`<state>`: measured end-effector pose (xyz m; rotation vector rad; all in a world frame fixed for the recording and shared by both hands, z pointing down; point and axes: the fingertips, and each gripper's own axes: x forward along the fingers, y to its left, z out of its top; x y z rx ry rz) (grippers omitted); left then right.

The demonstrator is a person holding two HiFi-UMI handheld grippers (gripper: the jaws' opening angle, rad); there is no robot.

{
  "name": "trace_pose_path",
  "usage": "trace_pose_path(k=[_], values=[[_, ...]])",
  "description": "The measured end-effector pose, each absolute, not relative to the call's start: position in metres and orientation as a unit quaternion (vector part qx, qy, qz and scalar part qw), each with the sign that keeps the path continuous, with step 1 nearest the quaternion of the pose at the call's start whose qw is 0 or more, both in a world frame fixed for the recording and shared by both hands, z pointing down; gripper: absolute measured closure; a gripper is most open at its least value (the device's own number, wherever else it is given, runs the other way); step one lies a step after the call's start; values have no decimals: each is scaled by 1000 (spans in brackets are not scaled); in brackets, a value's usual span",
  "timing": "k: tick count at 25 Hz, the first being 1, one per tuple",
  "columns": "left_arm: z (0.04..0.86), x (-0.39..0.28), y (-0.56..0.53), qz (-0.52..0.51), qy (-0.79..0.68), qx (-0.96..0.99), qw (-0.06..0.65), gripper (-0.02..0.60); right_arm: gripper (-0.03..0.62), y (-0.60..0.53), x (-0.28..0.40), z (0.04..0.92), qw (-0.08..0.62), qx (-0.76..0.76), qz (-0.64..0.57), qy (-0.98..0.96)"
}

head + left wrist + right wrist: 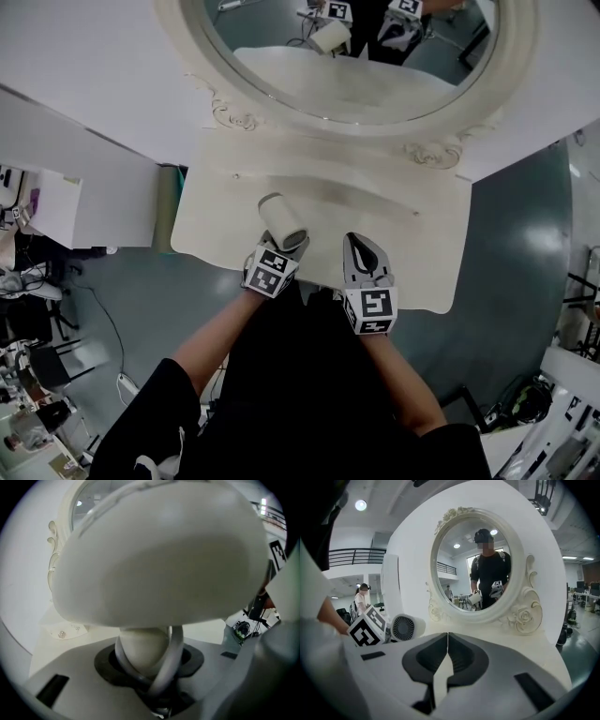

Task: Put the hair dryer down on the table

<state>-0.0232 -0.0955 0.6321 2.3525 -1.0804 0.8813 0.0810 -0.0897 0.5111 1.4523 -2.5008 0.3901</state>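
Observation:
The cream hair dryer (281, 221) is upright over the front left part of the white vanity table (422, 246), barrel pointing away from me. My left gripper (285, 247) is shut on its handle. In the left gripper view the dryer's body (159, 555) fills the picture. Its handle and a loop of grey cord (169, 660) sit between the jaws of the left gripper (147, 657). My right gripper (362, 247) hovers just right of it, shut and empty. In the right gripper view, the right gripper (447, 638) has its tips together, and the dryer's rear grille (404, 628) shows at left.
An oval mirror (375, 89) in an ornate white frame stands at the back of the table and reflects me. A white partition (84, 197) stands to the left, with grey floor (150, 300) and clutter below it. A small shiny trinket (61, 633) lies on the tabletop.

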Motion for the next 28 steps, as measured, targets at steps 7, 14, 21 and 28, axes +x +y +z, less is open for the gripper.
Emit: trace_pose_path(k=[7,14,21,28], values=[[658,-30,-102,356,-368,834,204,400,576,-87,70,524,123,482,151,-854],[691,-34,-100,412,-330,823,210,400,576,-84,63,536,134,481,166,-850],[710,-39,-101,457,-311,810,198,400,576,-80,62,548,149,489,184,-839],[721,-38,-104,474,-286,806,210,400,576,-84,59,549,135,500,181,-836]])
